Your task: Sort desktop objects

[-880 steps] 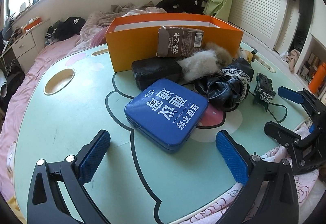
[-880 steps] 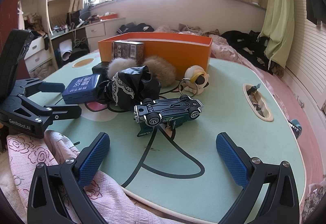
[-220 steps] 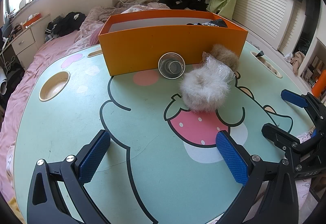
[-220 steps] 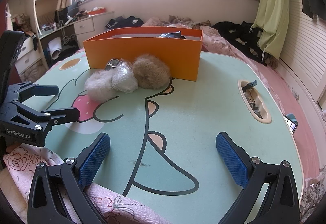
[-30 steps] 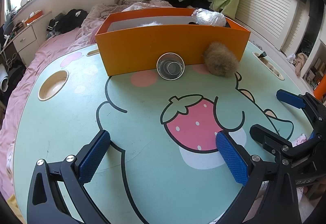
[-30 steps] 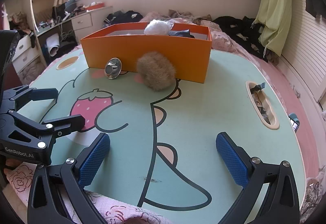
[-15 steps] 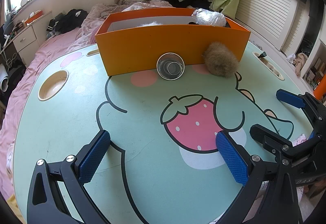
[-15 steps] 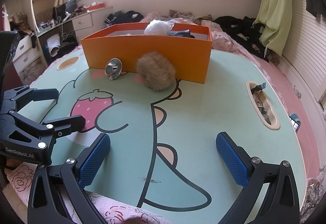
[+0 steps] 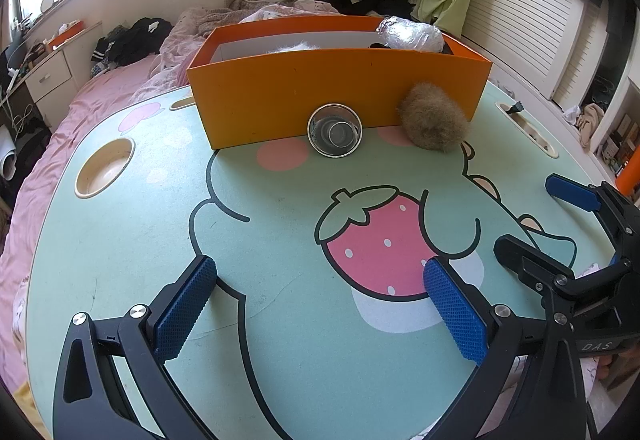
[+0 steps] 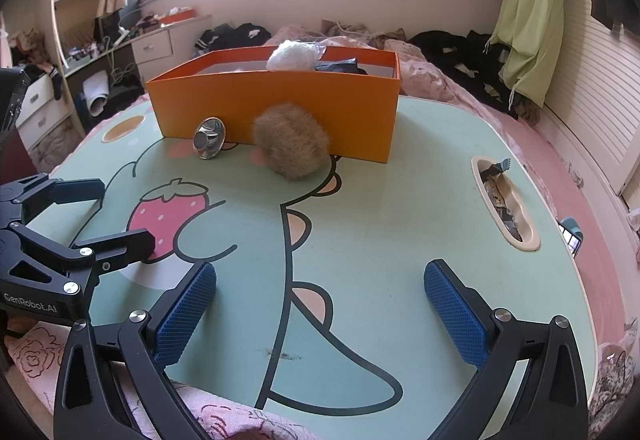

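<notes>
An orange box (image 9: 340,92) (image 10: 280,100) stands at the far side of the mint-green cartoon table (image 9: 280,240) (image 10: 380,220). Inside it I see a plastic-wrapped white bundle (image 9: 410,34) (image 10: 294,58) and dark cloth (image 10: 340,67). A brown fur ball (image 9: 434,122) (image 10: 292,146) and a small metal cup on its side (image 9: 335,131) (image 10: 209,139) lie against the box's front wall. My left gripper (image 9: 320,312) is open near the table's front edge, nothing between its fingers. My right gripper (image 10: 320,310) is open too, and empty.
The table has a round cup recess (image 9: 105,168) at the left and an oblong slot (image 10: 506,204) holding scraps at the right. A pink bed with clothes lies behind, drawers (image 10: 152,48) at the back left. A pink floral cloth (image 10: 32,352) is under the near edge.
Over the last second nothing has visibly moved. Compared with several seconds ago, the white fur ball and plastic bundle have gone from the table into the box.
</notes>
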`<state>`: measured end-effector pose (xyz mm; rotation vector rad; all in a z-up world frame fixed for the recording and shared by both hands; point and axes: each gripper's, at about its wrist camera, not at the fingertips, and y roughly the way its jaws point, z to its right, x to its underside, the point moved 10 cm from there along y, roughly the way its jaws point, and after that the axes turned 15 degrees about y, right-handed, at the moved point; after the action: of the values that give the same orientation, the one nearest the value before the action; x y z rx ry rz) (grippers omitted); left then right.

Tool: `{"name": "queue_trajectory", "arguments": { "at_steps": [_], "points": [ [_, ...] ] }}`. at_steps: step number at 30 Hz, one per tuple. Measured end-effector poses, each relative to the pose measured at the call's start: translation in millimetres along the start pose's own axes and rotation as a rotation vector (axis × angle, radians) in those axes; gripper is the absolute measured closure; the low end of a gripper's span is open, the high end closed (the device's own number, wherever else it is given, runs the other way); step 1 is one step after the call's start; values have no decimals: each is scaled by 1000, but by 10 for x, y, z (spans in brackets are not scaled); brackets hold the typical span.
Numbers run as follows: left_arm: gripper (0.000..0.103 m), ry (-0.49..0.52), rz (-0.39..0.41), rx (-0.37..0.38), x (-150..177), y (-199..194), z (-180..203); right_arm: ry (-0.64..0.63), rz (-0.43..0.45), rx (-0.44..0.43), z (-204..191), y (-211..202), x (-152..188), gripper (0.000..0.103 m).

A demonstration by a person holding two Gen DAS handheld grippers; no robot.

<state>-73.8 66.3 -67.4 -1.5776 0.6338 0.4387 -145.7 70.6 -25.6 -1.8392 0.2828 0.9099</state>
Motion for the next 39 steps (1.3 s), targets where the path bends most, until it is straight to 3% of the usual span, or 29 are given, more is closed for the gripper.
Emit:
{"name": "queue_trajectory", "arguments": {
  "at_steps": [39],
  "points": [
    [0,16,1,9,-12,2,8,7,10,0,40,-7,-43,0]
  ]
}}
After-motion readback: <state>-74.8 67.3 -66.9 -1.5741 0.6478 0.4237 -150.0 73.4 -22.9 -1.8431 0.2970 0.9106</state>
